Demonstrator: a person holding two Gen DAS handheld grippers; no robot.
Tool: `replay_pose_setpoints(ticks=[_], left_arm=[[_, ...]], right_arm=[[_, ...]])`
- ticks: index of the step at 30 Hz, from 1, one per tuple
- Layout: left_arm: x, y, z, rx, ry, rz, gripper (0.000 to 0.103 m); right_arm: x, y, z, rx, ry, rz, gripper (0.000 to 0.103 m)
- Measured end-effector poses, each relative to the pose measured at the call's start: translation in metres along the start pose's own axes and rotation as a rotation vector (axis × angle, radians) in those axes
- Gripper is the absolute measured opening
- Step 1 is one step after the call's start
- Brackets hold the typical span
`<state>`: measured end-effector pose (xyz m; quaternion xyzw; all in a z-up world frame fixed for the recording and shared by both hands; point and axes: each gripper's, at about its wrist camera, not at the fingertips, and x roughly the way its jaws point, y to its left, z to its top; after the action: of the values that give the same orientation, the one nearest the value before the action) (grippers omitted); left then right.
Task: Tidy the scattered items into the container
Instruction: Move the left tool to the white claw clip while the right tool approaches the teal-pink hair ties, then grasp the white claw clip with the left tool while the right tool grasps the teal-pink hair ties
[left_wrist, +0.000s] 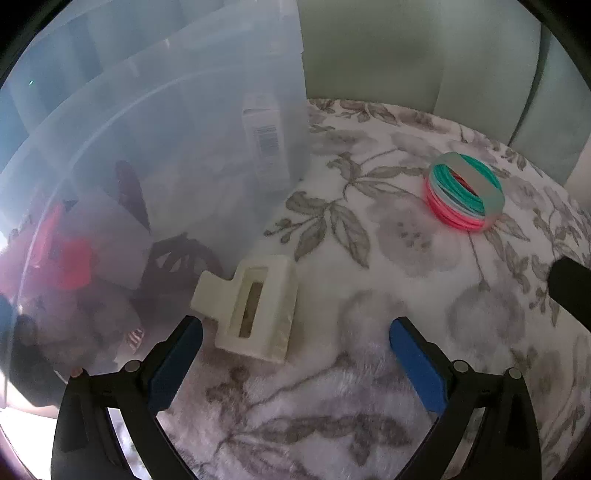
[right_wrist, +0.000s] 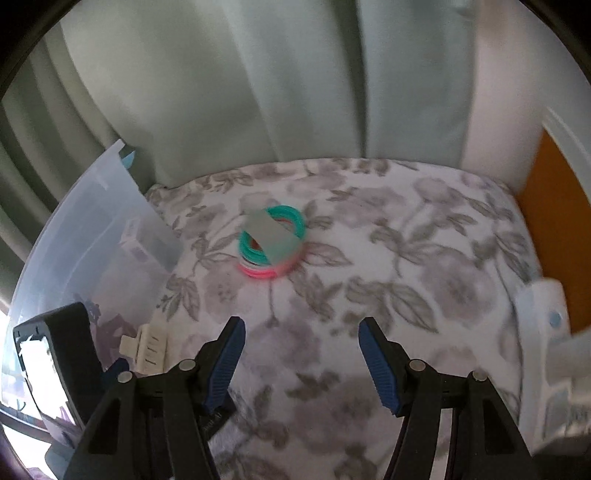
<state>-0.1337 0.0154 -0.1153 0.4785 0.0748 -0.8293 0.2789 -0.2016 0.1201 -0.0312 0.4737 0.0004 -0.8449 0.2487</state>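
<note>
A cream hair claw clip lies on the floral blanket against the wall of the clear plastic container. My left gripper is open just behind it, the clip near its left finger. A banded bundle of teal and pink hair ties lies further right. In the right wrist view my right gripper is open and empty above the blanket, with the hair ties ahead of it, the clip at lower left and the container at left.
The container holds red and dark items and a barcoded box. Pale curtains hang behind the blanket. An orange panel and white objects stand at right. The left gripper's body shows at lower left.
</note>
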Motion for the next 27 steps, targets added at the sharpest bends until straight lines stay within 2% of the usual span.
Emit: replay_pose_setpoints(ticks=[3, 8, 13, 18, 21, 27], left_arm=[[0.002, -0.002, 0.002, -0.01, -0.009, -0.004, 0.101], [0.003, -0.003, 0.005, -0.016, -0.022, -0.051, 0.101], [0.003, -0.007, 0.009, 0.013, -0.046, -0.102, 0.096], [0.004, -0.012, 0.012, 0.038, -0.064, -0.124, 0.091], [0.006, -0.011, 0.015, 0.042, -0.068, -0.142, 0.088], [0.016, -0.01, 0.025, 0.038, -0.07, -0.176, 0.079]], right_arm=[[0.012, 0.007, 0.008, -0.037, 0.007, 0.011, 0.068], [0.032, 0.015, 0.02, -0.092, 0.016, 0.019, 0.068], [0.055, 0.018, 0.035, -0.125, 0.03, -0.007, 0.068], [0.075, 0.019, 0.047, -0.154, 0.05, 0.004, 0.068], [0.084, 0.022, 0.051, -0.176, 0.052, 0.018, 0.078], [0.103, 0.029, 0.058, -0.209, 0.072, 0.029, 0.079]])
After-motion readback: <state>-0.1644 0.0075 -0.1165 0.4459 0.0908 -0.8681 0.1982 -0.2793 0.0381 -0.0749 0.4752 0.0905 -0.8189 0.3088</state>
